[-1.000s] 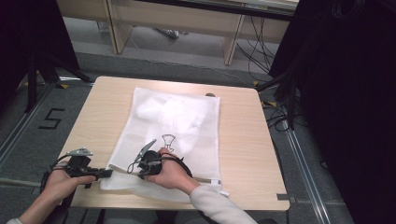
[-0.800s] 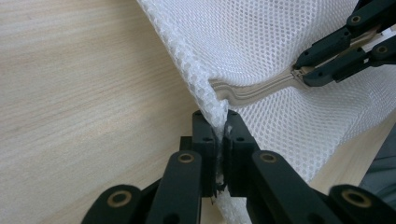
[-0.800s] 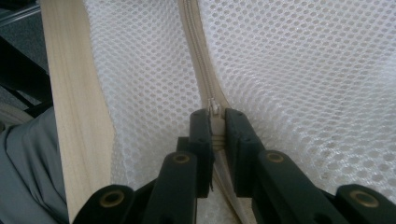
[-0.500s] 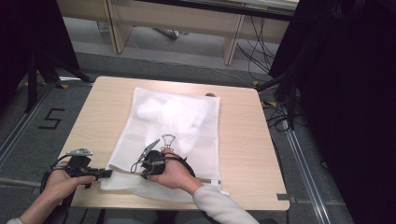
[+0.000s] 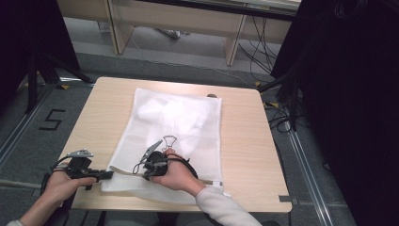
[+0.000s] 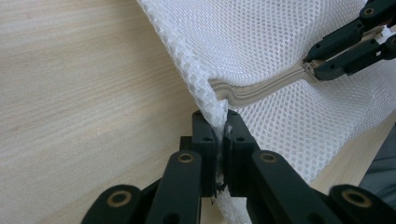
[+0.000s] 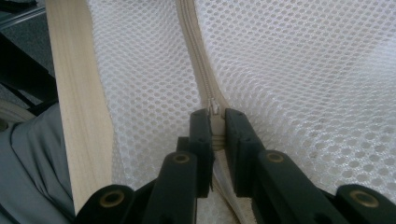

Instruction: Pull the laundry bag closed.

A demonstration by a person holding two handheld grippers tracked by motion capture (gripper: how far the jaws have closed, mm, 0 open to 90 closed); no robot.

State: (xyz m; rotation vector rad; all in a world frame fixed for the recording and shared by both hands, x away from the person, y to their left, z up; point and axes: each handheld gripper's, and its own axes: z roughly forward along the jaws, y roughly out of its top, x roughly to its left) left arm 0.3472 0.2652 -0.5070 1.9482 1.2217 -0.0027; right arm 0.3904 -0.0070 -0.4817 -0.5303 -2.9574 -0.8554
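White mesh bag (image 5: 174,127) lies flat on the table (image 5: 244,141), light and floppy. Left gripper (image 6: 219,135) pinches its corner; right gripper (image 7: 216,123) clamps the zipper pull (image 7: 214,109). Best grips: zipper pull and seam, since loose mesh would likely stretch.

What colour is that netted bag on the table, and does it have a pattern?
White mesh laundry bag: white, with a fine honeycomb of small holes; clearest in the right gripper view.

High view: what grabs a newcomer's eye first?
A white mesh laundry bag spread flat across the middle of the wooden table, white laundry inside. At its near edge, the left gripper pinches the bag's corner, while the right gripper clamps the zipper pull.
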